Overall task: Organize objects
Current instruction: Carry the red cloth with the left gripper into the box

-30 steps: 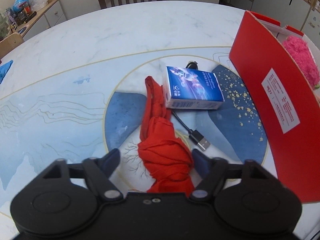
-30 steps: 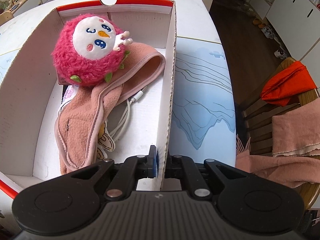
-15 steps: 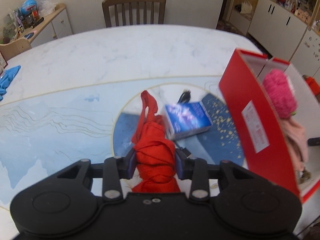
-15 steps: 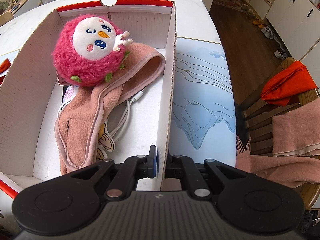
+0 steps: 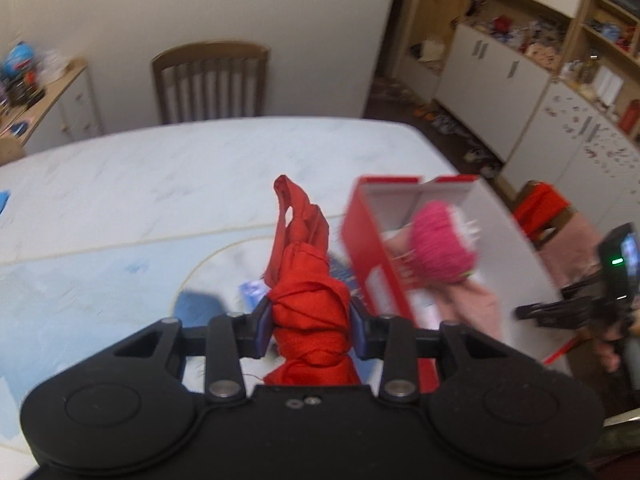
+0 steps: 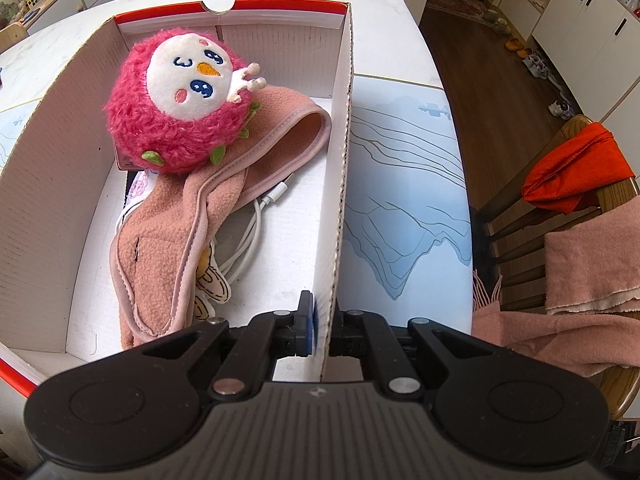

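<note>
In the left wrist view, the table (image 5: 168,184) runs bare and pale from its left edge to the far rim, where 1 wooden chair (image 5: 210,80) stands against the wall; that whole stretch is open. At centre the left gripper (image 5: 310,330) is clamped on 1 knotted red cloth (image 5: 310,308), both pads pressed into the bundle, its loose tail standing up above the tabletop. Just behind the cloth a blue carton (image 5: 252,292) shows only as a blurred corner. To the right stands 1 red-sided cardboard box (image 5: 370,256), its near wall close beside the cloth and its open top facing up.

In the right wrist view, the box (image 6: 52,152) holds 1 pink plush toy (image 6: 176,108) at the far left, lying on 1 pink fleece band (image 6: 168,248) that runs down the middle, and 1 white cable (image 6: 248,236) beside it; the floor along the right wall is bare. The right gripper (image 6: 322,328) is closed tight on that right wall, 1 pad inside and 1 outside. Beyond the wall lies a free strip of blue-patterned table (image 6: 400,200), then its edge, then 1 chair (image 6: 560,216) draped with 1 orange cloth (image 6: 576,168) and 1 pink scarf (image 6: 592,264).
</note>
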Tool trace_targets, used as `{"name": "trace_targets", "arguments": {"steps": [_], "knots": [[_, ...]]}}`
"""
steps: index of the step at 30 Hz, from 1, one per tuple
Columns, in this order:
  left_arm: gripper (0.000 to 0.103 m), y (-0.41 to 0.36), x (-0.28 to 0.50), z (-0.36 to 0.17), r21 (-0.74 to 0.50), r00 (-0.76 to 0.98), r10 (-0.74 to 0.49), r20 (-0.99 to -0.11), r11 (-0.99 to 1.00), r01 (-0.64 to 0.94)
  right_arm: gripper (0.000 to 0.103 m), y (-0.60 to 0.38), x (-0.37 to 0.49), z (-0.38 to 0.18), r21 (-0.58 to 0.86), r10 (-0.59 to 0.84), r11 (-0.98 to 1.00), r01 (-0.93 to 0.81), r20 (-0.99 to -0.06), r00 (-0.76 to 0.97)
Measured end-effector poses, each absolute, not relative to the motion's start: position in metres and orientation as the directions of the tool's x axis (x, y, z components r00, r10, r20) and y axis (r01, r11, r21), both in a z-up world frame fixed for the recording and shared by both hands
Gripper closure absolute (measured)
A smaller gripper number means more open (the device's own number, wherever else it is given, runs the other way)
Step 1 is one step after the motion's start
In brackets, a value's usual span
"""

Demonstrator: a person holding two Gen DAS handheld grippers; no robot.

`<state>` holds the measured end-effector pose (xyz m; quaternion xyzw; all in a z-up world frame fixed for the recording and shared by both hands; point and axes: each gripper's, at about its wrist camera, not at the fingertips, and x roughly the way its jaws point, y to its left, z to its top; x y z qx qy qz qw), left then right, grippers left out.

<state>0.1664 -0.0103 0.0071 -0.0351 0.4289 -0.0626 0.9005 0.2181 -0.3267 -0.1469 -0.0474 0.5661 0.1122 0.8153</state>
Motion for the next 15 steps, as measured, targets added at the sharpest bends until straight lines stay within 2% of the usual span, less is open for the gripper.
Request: {"name": "trace_targets", "arguments": {"steps": [6,15], "knots": [[0.067,-0.056,0.178,0.019,-0.153,0.606,-0.244,-0.757,0.968,0.198,0.098,-0.326,0.219,-0.147,0.048,0.129,0.97,-0.238,-0.934,0.335],[0.067,-0.124,0.198,0.006,-0.135,0.559,-0.3,-0.773,0.939,0.318,0.098,-0.325,0.219,-0.145,0.051,0.132,0.969,-0.24,-0.932,0.338]]}}
